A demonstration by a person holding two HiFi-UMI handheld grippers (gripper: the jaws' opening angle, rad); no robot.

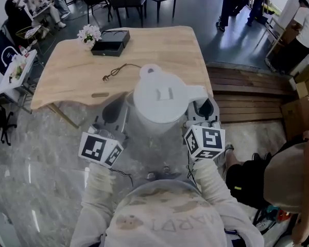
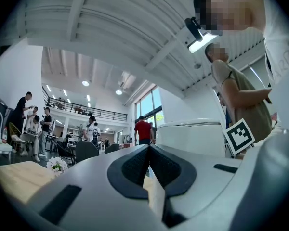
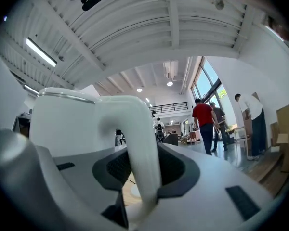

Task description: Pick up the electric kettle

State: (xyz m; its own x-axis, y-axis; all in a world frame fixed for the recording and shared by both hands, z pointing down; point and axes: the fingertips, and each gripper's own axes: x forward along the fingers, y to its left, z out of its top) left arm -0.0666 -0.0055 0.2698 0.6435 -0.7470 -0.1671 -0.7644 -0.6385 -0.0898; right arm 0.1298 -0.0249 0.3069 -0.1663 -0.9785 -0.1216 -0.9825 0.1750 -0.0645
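Note:
The white electric kettle point(image 1: 159, 99) hangs in front of me, above the near edge of the wooden table point(image 1: 67, 71). My right gripper point(image 1: 205, 107) is shut on its handle. In the right gripper view the white handle point(image 3: 135, 143) runs upright between the dark pads point(image 3: 176, 170) of the right gripper point(image 3: 139, 153), with the kettle body point(image 3: 62, 124) to the left. My left gripper point(image 1: 115, 104) sits beside the kettle's left side. In the left gripper view the left gripper point(image 2: 148, 148) is shut with its pads together on nothing, and the kettle point(image 2: 190, 136) stands to the right.
A round white kettle base point(image 1: 150, 70) with its cord and plug point(image 1: 107, 77) lies on the table, beyond the kettle. A black box point(image 1: 110, 42) and small flowers point(image 1: 89, 34) sit at the far side. Wooden steps point(image 1: 247, 94) lie right; a person point(image 1: 288, 179) stands close on my right.

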